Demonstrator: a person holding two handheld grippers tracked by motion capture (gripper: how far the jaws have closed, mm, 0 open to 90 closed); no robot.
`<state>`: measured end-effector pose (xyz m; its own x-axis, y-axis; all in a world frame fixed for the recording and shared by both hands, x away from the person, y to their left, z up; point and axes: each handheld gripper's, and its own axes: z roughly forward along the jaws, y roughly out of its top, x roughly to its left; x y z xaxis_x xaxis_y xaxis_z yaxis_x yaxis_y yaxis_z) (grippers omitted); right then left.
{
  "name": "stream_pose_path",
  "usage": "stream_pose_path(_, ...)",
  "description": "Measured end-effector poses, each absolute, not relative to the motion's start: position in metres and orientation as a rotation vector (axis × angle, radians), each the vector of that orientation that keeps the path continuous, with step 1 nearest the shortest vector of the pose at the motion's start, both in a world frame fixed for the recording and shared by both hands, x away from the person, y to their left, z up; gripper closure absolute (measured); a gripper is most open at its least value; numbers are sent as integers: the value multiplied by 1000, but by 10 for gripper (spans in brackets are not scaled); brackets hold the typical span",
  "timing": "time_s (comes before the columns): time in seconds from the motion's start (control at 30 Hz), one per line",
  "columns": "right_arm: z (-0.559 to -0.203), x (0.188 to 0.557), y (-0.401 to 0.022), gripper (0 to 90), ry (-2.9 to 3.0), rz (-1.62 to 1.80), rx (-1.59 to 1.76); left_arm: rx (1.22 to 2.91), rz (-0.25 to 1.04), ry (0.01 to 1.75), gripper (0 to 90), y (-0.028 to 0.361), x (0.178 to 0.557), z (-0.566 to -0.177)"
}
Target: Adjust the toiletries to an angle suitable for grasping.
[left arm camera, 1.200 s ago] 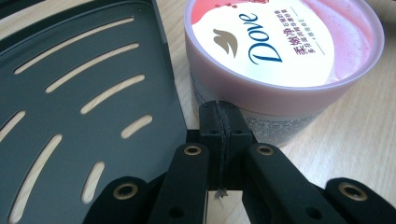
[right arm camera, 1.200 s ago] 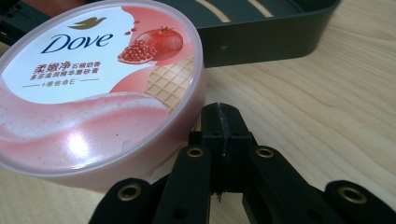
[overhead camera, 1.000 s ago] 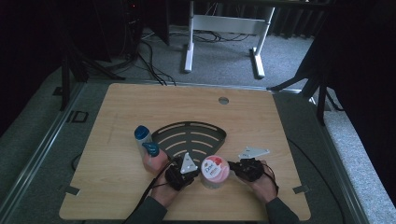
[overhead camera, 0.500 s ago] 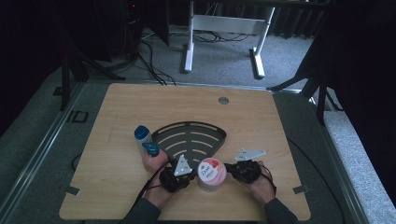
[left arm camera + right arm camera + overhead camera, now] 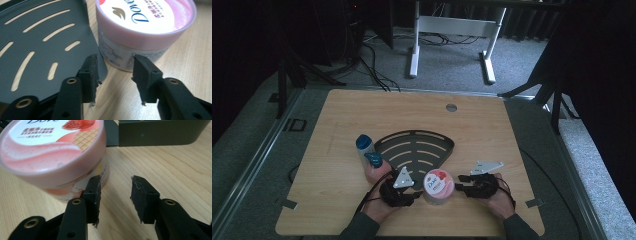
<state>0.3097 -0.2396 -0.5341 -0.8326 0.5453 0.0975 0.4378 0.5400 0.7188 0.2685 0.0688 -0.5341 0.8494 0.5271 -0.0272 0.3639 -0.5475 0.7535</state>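
Pink jar (image 5: 439,186) stands on tabletop (image 5: 492,130) between left claw (image 5: 416,192) and right claw (image 5: 461,189); both claws have just been spreading, nothing pinched.

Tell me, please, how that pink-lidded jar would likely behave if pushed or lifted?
The jar is squat and wide with a flat base, so it should slide rather than tip. Its smooth, glossy plastic wall may slip. It looks rigid, unlikely to dent.

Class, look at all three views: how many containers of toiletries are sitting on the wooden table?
2. A pink Dove jar stands near the table's front edge, just in front of the black slotted tray. A blue-capped bottle stands at the tray's left. Part of the table behind the hands is hidden.
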Motion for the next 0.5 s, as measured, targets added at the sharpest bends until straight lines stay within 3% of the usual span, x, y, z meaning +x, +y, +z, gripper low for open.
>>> stream_pose_path(0.5,-531,301,-243,519,2685,1236,692,2195,219,593,439,64,267,-537)
